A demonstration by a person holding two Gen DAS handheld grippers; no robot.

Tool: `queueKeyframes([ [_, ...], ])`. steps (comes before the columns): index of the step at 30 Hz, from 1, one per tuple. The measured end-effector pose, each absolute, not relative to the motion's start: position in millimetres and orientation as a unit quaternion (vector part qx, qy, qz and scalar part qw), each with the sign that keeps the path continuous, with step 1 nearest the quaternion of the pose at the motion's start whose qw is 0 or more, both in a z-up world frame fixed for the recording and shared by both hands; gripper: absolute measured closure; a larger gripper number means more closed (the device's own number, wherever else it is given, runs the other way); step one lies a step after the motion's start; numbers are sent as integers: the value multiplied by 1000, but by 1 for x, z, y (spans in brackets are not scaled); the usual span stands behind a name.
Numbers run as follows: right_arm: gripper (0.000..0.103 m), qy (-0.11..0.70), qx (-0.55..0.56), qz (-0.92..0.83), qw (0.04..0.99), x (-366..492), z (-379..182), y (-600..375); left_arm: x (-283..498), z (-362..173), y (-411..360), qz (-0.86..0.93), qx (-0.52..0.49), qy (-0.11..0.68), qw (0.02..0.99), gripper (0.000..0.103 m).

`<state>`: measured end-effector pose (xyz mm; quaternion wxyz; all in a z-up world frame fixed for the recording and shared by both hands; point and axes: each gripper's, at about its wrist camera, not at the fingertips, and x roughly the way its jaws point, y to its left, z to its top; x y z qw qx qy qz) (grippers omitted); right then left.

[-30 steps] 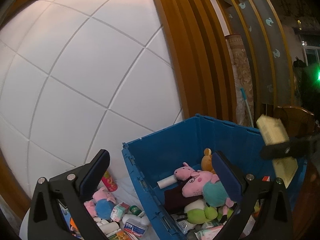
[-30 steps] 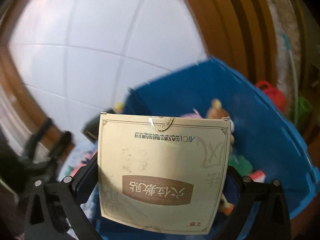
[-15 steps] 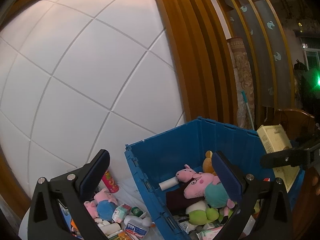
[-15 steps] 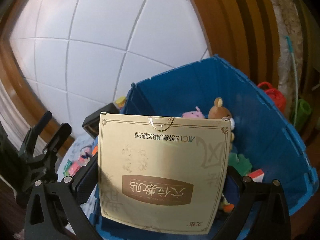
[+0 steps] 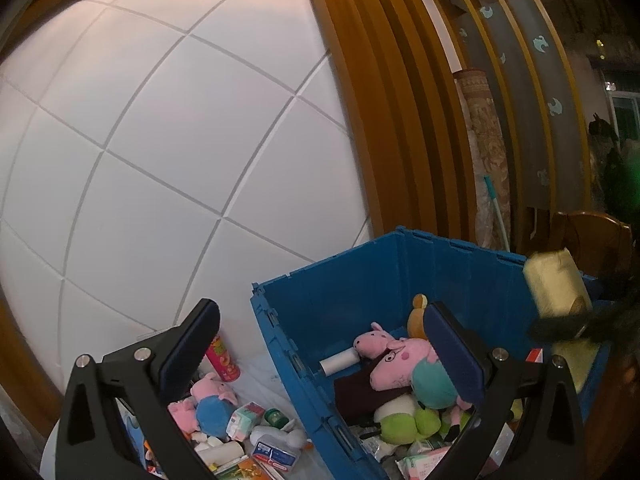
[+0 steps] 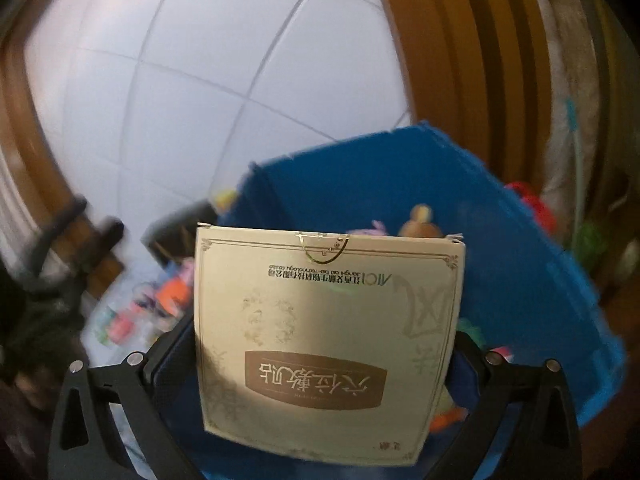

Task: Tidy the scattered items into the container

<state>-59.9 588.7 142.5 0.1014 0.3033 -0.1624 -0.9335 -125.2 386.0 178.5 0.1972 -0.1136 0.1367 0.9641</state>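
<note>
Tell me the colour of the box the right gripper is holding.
Cream box with gold trim and a brown label, gripped by the right gripper; clearest in the right wrist view.

The left claw (image 5: 320,354) hangs with its fingers spread wide, gripping nothing. The right claw (image 6: 320,364) is clamped on a cream box (image 6: 326,328) between its fingers.

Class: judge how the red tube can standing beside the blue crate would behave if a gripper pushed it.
The red tube can stands tall and narrow, so it probably tips easily. Being cylindrical, it would likely roll toward the blue crate.
</note>
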Motion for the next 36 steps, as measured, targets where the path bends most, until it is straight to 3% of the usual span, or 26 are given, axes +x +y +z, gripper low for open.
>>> queueKeyframes([
  [16, 0, -199, 251, -923, 211, -64, 157, 579, -129, 176, 374, 965, -120, 125, 195, 0],
  [27, 0, -329, 284, -867, 244, -80, 153, 613, -133, 174, 371, 966, -126, 121, 193, 0],
  [36, 0, -243, 309, -897, 202, -66, 150, 601, -137, 169, 380, 964, -132, 120, 199, 0],
])
